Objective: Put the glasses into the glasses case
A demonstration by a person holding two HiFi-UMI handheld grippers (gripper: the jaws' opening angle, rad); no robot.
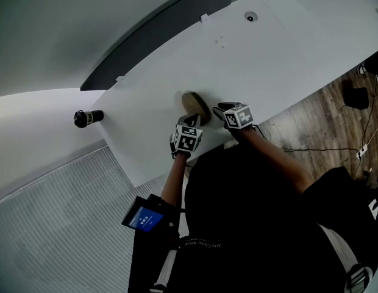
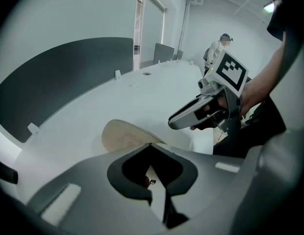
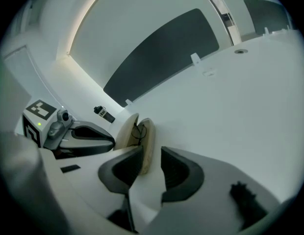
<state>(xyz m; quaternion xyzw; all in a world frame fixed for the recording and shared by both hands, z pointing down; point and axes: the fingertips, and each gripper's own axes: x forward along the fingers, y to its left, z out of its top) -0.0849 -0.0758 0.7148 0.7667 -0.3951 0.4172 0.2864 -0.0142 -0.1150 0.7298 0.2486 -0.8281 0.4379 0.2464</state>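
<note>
A tan glasses case (image 1: 194, 105) stands half open on the white table (image 1: 268, 60). In the right gripper view, dark-framed glasses (image 3: 137, 131) lie between its two shells (image 3: 148, 141). My right gripper (image 3: 152, 153) is open, with one shell's edge reaching into the gap beside the left pad and clear of the right pad. My left gripper (image 2: 151, 146) is shut, its tips meeting at the near rim of the case (image 2: 122, 136); whether they pinch it I cannot tell. Both grippers (image 1: 192, 122) (image 1: 217, 109) flank the case at the table's near edge.
A black cylinder (image 1: 88, 118) lies off the table to the left, and shows too in the right gripper view (image 3: 104, 113). Wooden floor with cables (image 1: 335, 121) is at the right. A person (image 2: 218, 48) stands far off beyond the table.
</note>
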